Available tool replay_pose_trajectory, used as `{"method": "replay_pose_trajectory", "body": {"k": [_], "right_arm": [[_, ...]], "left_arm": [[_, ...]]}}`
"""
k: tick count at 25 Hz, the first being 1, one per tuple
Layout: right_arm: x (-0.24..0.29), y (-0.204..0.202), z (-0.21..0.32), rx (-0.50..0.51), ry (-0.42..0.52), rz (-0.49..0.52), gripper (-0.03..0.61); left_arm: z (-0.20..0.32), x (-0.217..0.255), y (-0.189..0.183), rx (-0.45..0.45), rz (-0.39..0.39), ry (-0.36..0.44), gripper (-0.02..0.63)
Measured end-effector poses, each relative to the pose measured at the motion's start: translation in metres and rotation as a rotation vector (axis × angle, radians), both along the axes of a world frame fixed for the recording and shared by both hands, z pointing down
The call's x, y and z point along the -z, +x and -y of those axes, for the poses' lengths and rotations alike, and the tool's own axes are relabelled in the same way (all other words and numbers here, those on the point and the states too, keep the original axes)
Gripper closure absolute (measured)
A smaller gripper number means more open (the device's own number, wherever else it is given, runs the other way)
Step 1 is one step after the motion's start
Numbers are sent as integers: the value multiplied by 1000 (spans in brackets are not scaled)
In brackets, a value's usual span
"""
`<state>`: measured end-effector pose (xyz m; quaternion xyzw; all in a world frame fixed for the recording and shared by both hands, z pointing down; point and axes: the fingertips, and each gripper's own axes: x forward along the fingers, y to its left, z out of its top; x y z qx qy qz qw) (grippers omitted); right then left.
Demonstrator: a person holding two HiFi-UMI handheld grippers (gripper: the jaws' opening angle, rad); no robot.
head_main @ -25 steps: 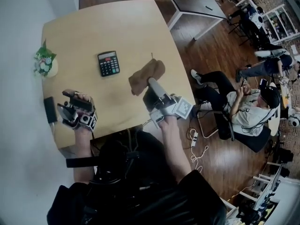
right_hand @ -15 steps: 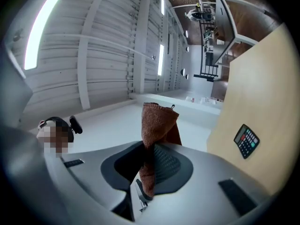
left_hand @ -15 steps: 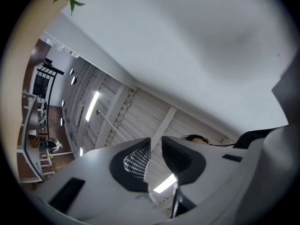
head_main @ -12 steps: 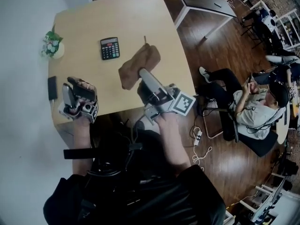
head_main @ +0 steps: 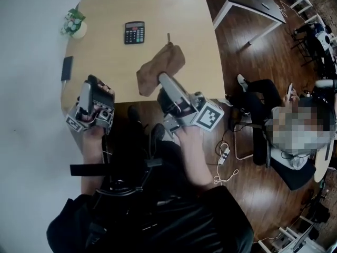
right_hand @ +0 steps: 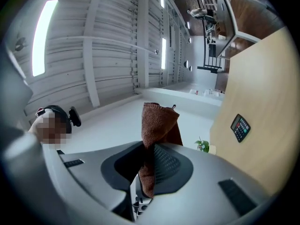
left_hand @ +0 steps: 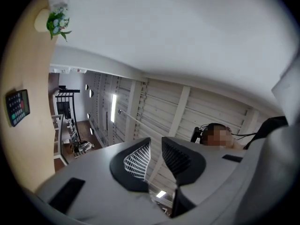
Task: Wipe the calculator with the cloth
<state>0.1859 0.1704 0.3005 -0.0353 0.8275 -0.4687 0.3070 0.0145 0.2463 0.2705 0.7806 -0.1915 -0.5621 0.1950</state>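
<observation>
Bare tabletop between cloth and calculator

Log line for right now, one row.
right gripper: shut on cloth | left gripper: empty, jaws just closing | calculator: on table, untouched

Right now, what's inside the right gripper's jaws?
Only the cloth: the right gripper pinches it, free end sticking out past the tips. The pinched part is hidden by the pads.

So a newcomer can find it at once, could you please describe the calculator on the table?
Start at the pale wooden table. On its far half, to the right of the small white pot of flowers and beyond the brown terry cloth, lies a small black rectangular calculator. Unlike the plain flat black slab at the table's left edge, it shows rows of keys.
</observation>
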Motion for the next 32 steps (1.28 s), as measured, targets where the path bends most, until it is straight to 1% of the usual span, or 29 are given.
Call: {"method": "replay_pose_trajectory", "body": {"k": [2, 3, 6, 9, 13, 17, 18, 19, 23, 24, 27, 30, 32], "right_arm": [[-1, 0, -4, 8, -6, 11, 528], [1, 0, -6, 8, 4, 14, 528], [8, 0, -7, -7, 48, 8, 529], [8, 2, -6, -41, 85, -29, 529], [8, -4, -5, -51, 85, -36, 529], [5, -7, -1, -81, 95, -79, 529], [6, -9, -2, -82, 106, -86, 529], [8, -14, -3, -81, 115, -93, 529], [13, -50, -16, -79, 109, -114, 529], [12, -56, -18, -88, 110, -132, 529], [10, -63, -20, -122, 117, -186, 529], [15, -71, -28, -113, 125, -184, 529], [12, -73, -31, -122, 126, -207, 529]], "left_arm": [[-2, -2, 2, 6, 4, -23, 531], [-3, -1, 3, 9, 18, -31, 531], [-3, 5, 10, 11, 80, -36, 531], [-2, 7, 14, 11, 130, -40, 531], [-2, 8, 12, 3, 151, -40, 537], [-4, 7, 8, 1, 189, -50, 543], [-5, 8, 7, 0, 193, -40, 548], [-6, 9, 4, -5, 191, -28, 571], [-15, 16, -29, -31, 173, -5, 575], [-16, 17, -35, -36, 173, -2, 575], [-19, 17, -41, -56, 175, 7, 575], [-22, 16, -44, -73, 169, 12, 577], [-23, 13, -47, -81, 168, -1, 577]]}}
